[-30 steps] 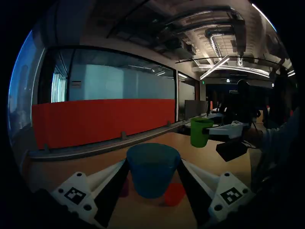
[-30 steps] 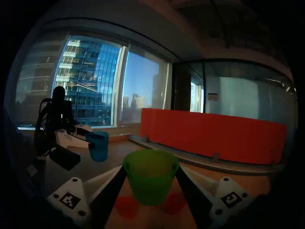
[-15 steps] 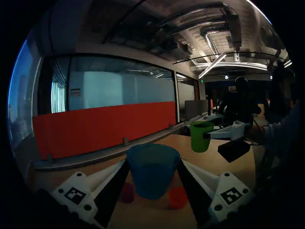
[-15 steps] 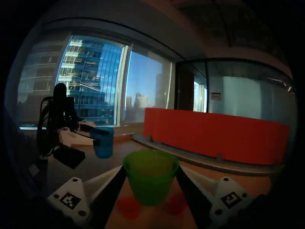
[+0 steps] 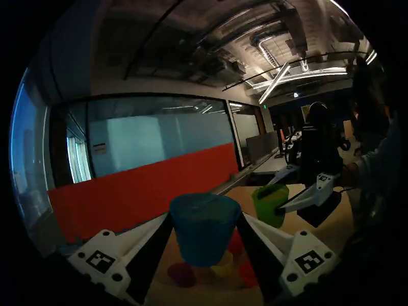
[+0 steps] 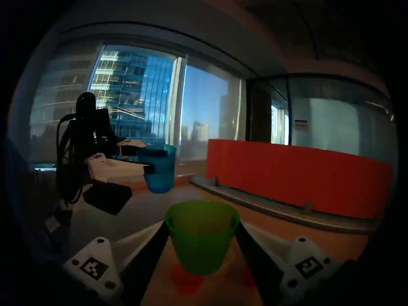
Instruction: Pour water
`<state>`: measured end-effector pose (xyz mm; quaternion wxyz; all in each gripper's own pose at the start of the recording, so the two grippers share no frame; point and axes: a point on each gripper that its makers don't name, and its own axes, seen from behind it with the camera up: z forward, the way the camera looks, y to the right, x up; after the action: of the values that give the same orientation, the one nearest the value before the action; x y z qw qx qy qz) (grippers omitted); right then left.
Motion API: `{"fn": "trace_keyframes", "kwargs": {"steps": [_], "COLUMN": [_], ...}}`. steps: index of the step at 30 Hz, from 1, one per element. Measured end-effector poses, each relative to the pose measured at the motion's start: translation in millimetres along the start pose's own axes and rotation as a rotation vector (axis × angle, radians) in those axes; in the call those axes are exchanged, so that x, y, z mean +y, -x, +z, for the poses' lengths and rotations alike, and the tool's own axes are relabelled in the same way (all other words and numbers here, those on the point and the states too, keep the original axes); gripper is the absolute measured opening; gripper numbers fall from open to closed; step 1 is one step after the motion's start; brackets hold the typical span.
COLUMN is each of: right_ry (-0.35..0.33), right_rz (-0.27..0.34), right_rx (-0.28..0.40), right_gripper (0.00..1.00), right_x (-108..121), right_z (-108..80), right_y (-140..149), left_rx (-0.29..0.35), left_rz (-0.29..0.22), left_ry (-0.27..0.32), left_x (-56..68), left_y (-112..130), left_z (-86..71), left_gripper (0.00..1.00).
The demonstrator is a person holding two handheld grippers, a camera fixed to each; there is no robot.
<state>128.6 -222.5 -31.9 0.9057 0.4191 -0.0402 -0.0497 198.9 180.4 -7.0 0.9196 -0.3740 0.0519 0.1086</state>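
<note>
Item one: blue cup [image 5: 204, 239], thin translucent plastic, tapered, clamped at mid-wall between both fingers [image 5: 153, 242] of the left gripper [image 5: 204, 220], held roughly upright above the table [image 5: 204, 291]. Item two: green cup [image 6: 202, 239], same pattern, gripped likewise by the right gripper [image 6: 202, 224], near the blue one but apart. Handling, as I judge it: light, smooth, with easily squashed walls, so hold mid-body, gently, below the rim; contents cannot be told.

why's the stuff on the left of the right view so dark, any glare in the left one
Right gripper view: bright windows backlight the left gripper and its blue cup, near silhouette; green cup sharp. Left gripper view: ceiling lights glare, room dim, red panel bowed by fisheye.
</note>
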Motion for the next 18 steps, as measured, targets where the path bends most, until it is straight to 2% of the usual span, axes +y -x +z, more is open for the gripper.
{"fn": "trace_keyframes", "kwargs": {"steps": [8, 18], "right_ry": [-0.050, -0.102], "right_rz": [0.008, 0.019], "right_rx": [-0.008, -0.014], "right_gripper": [0.91, 0.91], "right_x": [-22, -45], "right_z": [11.2, 23.7], "right_y": [9, 16], "left_rx": [0.014, 0.019], "left_rz": [0.129, 0.242], "left_ry": [-0.021, -0.025], "left_x": [-0.9, 2.1], "left_y": [-18, -33], "left_z": [2.5, 7.8], "left_gripper": [0.86, 0.86]}}
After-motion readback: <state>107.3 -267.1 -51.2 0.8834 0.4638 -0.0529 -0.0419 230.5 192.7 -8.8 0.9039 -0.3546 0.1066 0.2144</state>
